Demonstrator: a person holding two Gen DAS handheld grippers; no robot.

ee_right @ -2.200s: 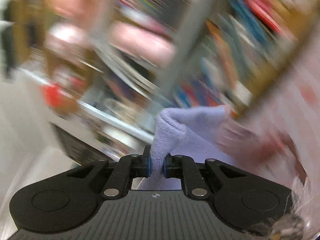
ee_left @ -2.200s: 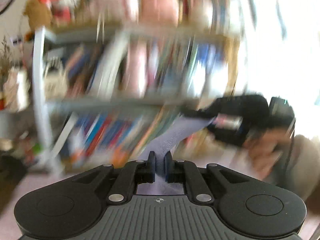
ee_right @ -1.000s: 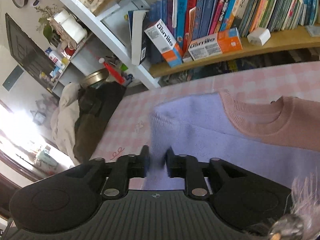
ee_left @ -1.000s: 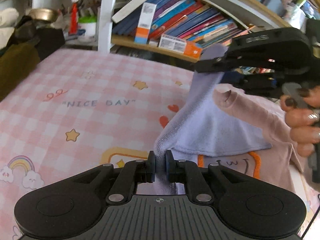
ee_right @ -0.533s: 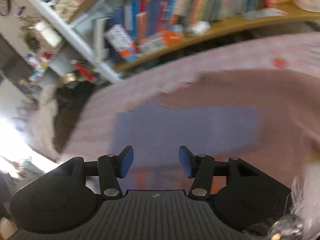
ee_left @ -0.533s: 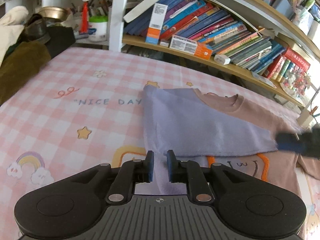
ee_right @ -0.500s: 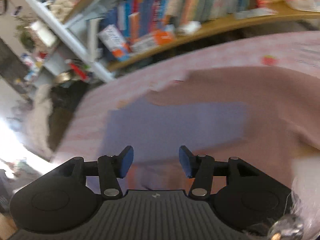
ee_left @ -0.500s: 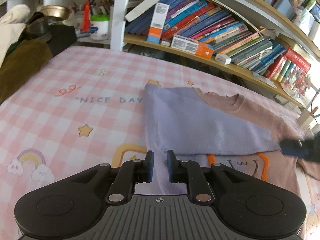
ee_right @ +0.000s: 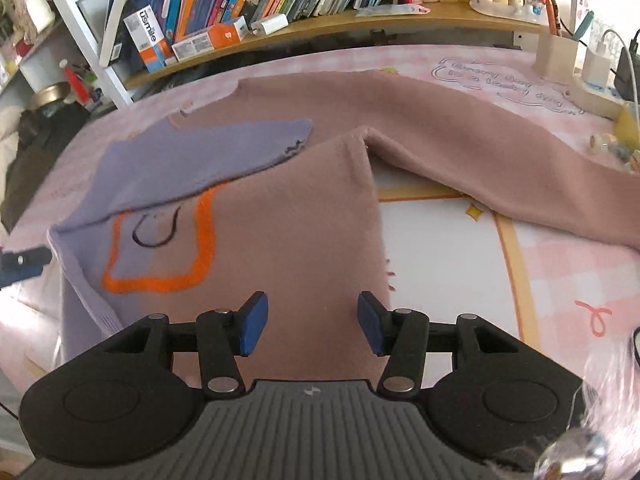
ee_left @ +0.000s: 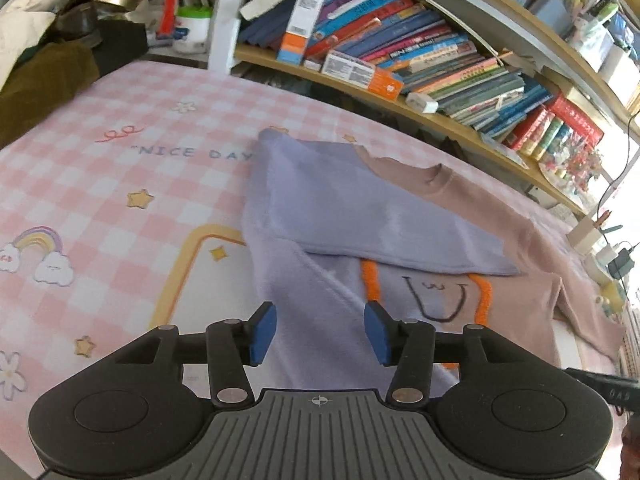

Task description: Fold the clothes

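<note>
- Sweater [ee_left: 516, 240], soft knit, half dusty pink and half lavender, lies flat on a pink-and-white checked mat [ee_left: 100, 184] with cartoon prints.
- Lavender sleeve [ee_left: 360, 220] is folded across the chest, its cuff end reaching toward the pink half; in the right wrist view the same sleeve [ee_right: 208, 152] covers the upper part of the chest motif.
- Chest motif: an orange fuzzy outline [ee_right: 200, 240] around a dark curved line; part of it shows below the folded sleeve.
- Pink sleeve [ee_right: 500, 160] lies stretched out to the right across the mat, unfolded.
- Left gripper [ee_left: 320, 334] hangs over the lavender side near the hem. Jaws have just been opening and now stand spread; blue pads [ee_left: 262, 334] clear of the cloth, nothing pinched.
- Right gripper [ee_right: 310, 326] sits over the pink body panel near its lower edge. Jaws spread, cloth visible below the gap, pads not pressing on it.
- A dark tip of the left tool shows at the left edge of the right wrist view, beside the lavender hem.
- Mat print reads "NICE DAY" [ee_left: 196, 153], just left of the lavender shoulder; rainbow and stars nearer the camera.
- Wooden bookshelf [ee_left: 400, 100] runs along the far edge of the mat, packed with leaning books [ee_left: 420, 52] and small cartons.
- Dark and brown clothes [ee_left: 52, 68] piled at the far left corner.
</note>
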